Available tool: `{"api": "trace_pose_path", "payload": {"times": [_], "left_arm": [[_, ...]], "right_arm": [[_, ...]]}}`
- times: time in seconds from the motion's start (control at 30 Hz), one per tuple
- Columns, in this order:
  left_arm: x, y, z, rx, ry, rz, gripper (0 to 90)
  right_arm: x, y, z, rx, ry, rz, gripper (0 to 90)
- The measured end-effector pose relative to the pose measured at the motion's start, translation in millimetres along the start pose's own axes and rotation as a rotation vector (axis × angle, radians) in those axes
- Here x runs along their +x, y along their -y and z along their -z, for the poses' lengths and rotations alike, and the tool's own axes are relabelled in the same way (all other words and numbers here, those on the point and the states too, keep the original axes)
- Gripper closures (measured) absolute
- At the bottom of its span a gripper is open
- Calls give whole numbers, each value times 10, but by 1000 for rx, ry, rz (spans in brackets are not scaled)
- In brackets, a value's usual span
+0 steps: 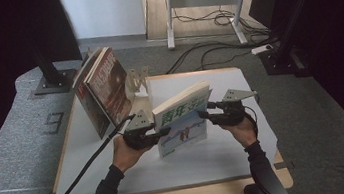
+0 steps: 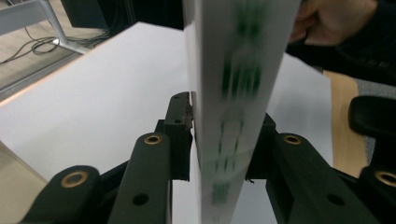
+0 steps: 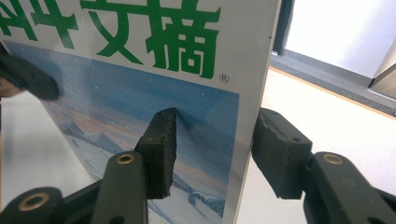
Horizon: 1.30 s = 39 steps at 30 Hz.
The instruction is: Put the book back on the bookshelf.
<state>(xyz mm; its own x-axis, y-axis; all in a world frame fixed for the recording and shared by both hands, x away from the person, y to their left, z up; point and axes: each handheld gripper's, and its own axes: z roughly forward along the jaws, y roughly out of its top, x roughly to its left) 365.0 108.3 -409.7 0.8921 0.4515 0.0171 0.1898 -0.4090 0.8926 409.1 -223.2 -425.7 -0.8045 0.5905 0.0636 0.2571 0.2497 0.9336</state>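
The book (image 1: 183, 120) stood on edge near the middle of the white worktop (image 1: 228, 155), green lettering and a snowy scene on its cover, held from both sides. The left tool (image 1: 162, 132) was clamped on the spine end; in the left gripper view its jaws pressed both faces of the book (image 2: 233, 116). The right tool (image 1: 203, 114) was at the opposite edge, and there the risk sat: in the right gripper view one jaw lay against the cover (image 3: 140, 93) while the other stood clear of the book's back, so that grip was not yet firm.

What could have gone wrong? With the weight carried mostly by the left tool, the book could have pivoted around that single pinch and swung or slid down onto the worktop. If the right jaws had closed on the cover alone, it could have bent or splayed open. A tilt to the left could also have knocked the two books (image 1: 103, 91) leaning against the stand (image 1: 138, 84) near the far left corner.

Both forearms came in low from the near edge, the hands (image 1: 126, 156) level, tools pointing inward toward each other.
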Motion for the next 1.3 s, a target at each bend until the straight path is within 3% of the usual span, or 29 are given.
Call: {"api": "trace_pose_path", "payload": {"times": [0.13,0.27,0.5,0.77,1.07,1.3], "left_arm": [[-16,-109,3,22,-21,-19,695],[-14,-158,-12,20,-27,-4,698],[2,-179,-18,33,-44,30,728],[-3,-176,-23,29,-45,23,732],[-12,-185,-9,42,-27,5,732],[-26,-223,-11,72,-35,8,731]], "right_arm": [[0,2,1,-2,3,-3,508],[2,2,-3,-2,8,-7,511],[2,2,-14,-1,15,-10,516],[-14,67,4,-6,21,-16,501],[-87,257,112,-16,78,-87,431],[-194,466,153,22,129,-138,388]]}}
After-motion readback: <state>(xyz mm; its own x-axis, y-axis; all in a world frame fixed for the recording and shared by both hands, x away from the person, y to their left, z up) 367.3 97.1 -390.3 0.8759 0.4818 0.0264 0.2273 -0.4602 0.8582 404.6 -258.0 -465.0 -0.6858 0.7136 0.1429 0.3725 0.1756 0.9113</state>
